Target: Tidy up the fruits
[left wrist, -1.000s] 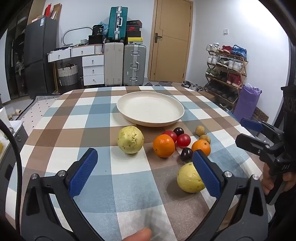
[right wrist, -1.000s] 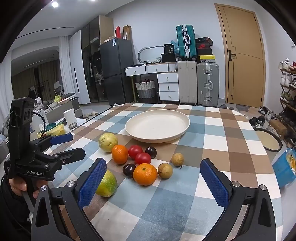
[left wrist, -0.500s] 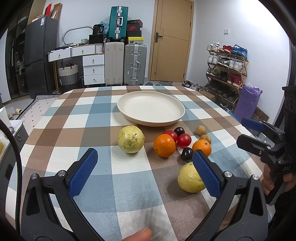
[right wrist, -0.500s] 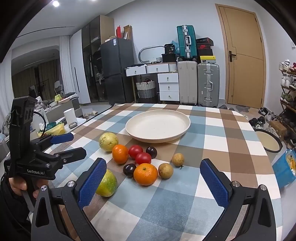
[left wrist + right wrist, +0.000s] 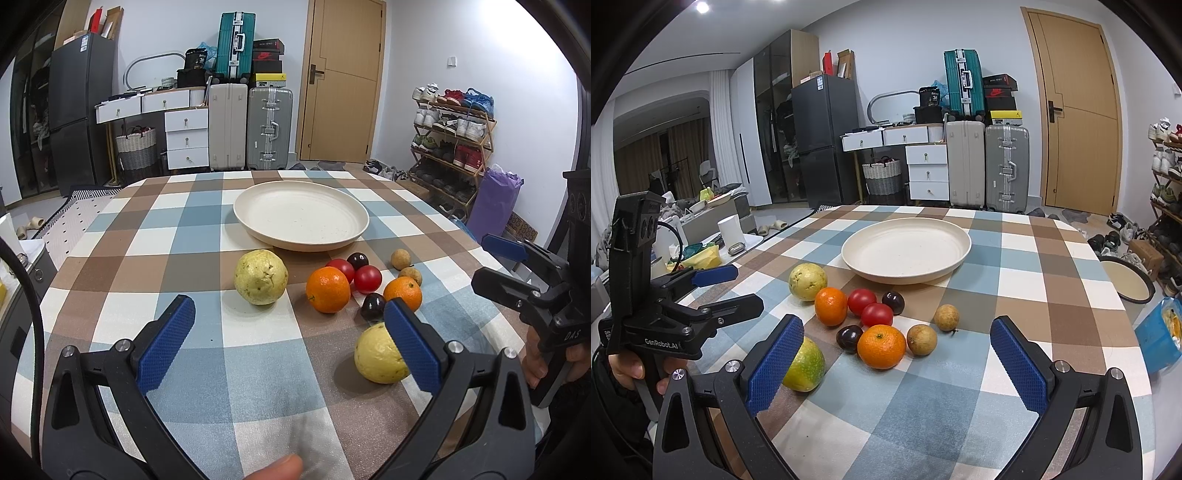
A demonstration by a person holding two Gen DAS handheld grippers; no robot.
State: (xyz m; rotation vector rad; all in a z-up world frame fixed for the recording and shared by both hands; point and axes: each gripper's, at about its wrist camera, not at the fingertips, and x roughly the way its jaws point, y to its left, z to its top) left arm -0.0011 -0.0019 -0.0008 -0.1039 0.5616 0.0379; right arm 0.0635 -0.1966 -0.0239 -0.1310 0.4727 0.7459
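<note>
Plate (image 5: pixel 301 218): empty, mid-table. Fruit: all loose on the cloth just short of it. Step, as judged: first pick not yet begun. Left claw (image 5: pixel 291 343): spread, empty, guava (image 5: pixel 261 277) ahead between its fingers. Right claw (image 5: pixel 895 363): spread, empty, orange (image 5: pixel 881 346) just ahead. Next: advance, straddle one fruit, close gently.

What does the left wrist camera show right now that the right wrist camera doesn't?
Only the left wrist view: the shoe rack in full, a purple bag, and the right gripper from the side, open.

Only the right wrist view: the left gripper from the side, open, a blue bin and a round tray on the floor.

Both: the empty plate, two oranges, two tomatoes, suitcases, and the door.
</note>
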